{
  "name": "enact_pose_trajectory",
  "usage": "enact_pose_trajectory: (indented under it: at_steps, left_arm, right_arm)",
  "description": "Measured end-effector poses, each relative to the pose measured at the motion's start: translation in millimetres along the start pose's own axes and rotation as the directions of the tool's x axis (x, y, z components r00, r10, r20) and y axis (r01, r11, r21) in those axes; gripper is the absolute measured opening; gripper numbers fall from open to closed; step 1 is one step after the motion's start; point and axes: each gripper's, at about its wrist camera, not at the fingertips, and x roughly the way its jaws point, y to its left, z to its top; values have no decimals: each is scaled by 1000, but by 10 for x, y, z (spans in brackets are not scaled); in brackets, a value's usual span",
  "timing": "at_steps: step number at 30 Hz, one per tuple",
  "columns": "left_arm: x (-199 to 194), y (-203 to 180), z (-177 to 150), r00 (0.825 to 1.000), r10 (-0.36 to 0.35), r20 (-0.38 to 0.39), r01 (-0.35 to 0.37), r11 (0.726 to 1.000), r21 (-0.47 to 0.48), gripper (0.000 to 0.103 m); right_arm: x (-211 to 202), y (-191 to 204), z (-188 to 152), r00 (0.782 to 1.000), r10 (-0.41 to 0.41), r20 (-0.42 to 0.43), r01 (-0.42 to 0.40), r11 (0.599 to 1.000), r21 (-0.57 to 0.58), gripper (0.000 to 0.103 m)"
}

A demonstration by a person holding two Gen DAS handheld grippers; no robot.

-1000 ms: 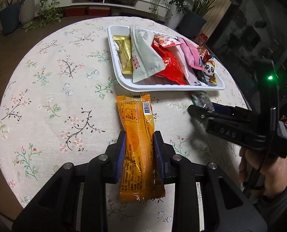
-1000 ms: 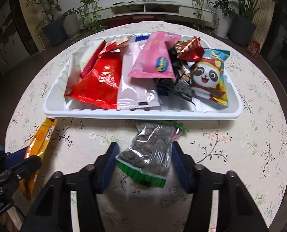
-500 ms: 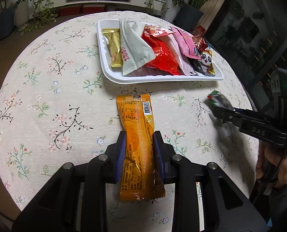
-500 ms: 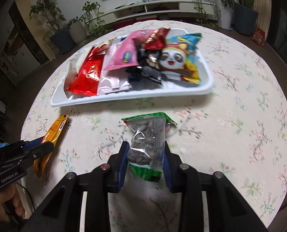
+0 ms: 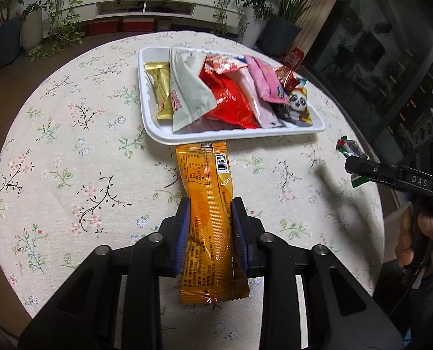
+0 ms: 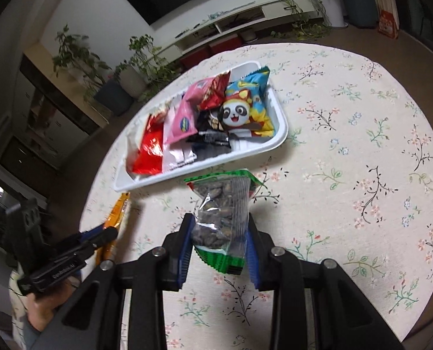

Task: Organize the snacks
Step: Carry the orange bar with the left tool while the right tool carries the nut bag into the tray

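My left gripper [image 5: 211,204] is shut on a long orange snack packet [image 5: 207,204] and holds it above the table, just short of the white tray [image 5: 234,137]. My right gripper [image 6: 219,218] is shut on a clear green-edged bag of dark seeds [image 6: 222,213], lifted above the table in front of the tray [image 6: 245,153]. The tray holds several snack packets: gold bar [image 5: 161,87], white pouch [image 5: 187,93], red packet [image 5: 231,99], pink packet [image 6: 181,116], panda packet [image 6: 245,110]. The right gripper with the seed bag [image 5: 349,148] shows at the right of the left wrist view.
A round table with a floral cloth [image 5: 70,145] carries everything; its edge curves close on the right [image 6: 420,306]. Potted plants [image 5: 274,8] and a low white shelf [image 5: 146,5] stand beyond the table. A dark glass cabinet [image 5: 376,43] is at right.
Both grippers have risen and pulled back from the tray with their packets. The right gripper closed on the seed bag, lifted it and tilted, swinging right and away from the left one.
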Motion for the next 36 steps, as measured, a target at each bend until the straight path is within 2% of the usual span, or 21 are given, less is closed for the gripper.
enact_pose_trajectory:
  at_steps: [7,16,20,23,26,30,36]
  left_arm:
    - [-66,32,16,997,-67,37,69,996,-51,26]
    - [-217,106,32,993,-92,74,99,990,-99,26]
    - [-356,168,92,985,-122,119,138,982,-133,26]
    - [-494,191,194,972,-167,165,192,969,-152,26]
    - [-586,165,407,964,-185,188,213,967,-140,26]
    - [-743,49,846,953,-191,237,219,971,-96,26]
    - [-602,-63,1446,952,-171,253,197,977,-83,26]
  right_arm:
    - [-69,-173,101,997,66,28,-68,993,92,35]
    - [-246,-316,273,990,111,90,-123,983,140,35]
    - [-296,-331,350,984,135,115,-151,979,140,35]
    - [-354,-331,441,978,152,139,-171,976,136,35]
    - [-429,-269,631,973,158,170,-179,977,112,35]
    - [-572,-13,1010,956,173,237,-186,982,30,35]
    - [-510,501,1493,944,202,260,-179,978,-110,35]
